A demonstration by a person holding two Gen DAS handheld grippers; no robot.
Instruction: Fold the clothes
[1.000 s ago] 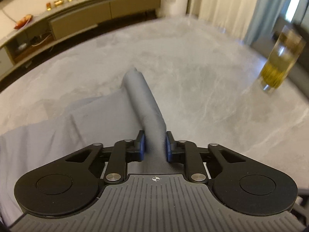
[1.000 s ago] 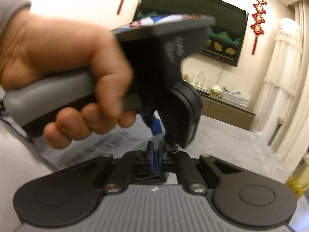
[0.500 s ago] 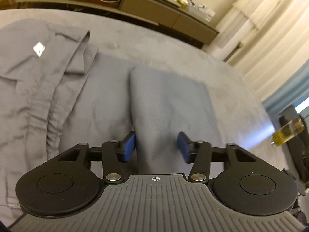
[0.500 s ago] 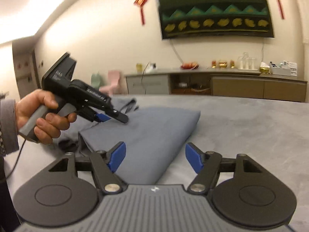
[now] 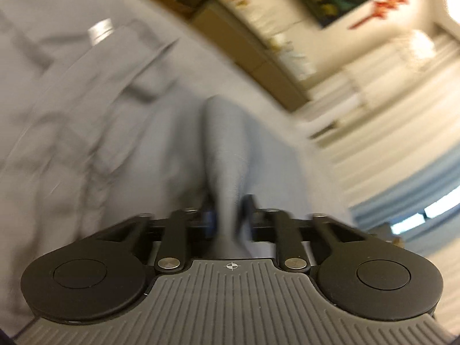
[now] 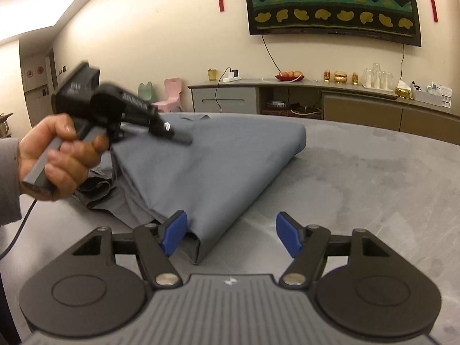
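Note:
A grey shirt (image 6: 212, 166) lies partly folded on the grey table (image 6: 373, 178). My right gripper (image 6: 231, 234) is open, its blue pads either side of the fold's near corner, empty. My left gripper (image 5: 228, 215) is shut on a bunched ridge of the grey shirt (image 5: 227, 155); the left wrist view is blurred by motion. In the right wrist view the left gripper (image 6: 178, 136) is held by a hand over the shirt's far left side. The shirt's collar and a white label (image 5: 100, 30) show at upper left.
A low sideboard (image 6: 316, 100) with cups and ornaments stands by the far wall under a dark wall hanging (image 6: 330, 3). Small chairs (image 6: 172, 92) stand at back left. Pale curtains (image 5: 373, 100) hang to the right.
My left gripper has closed on a ridge of shirt fabric and swung quickly, blurring its view. My right gripper stayed open and drew slightly back from the folded corner.

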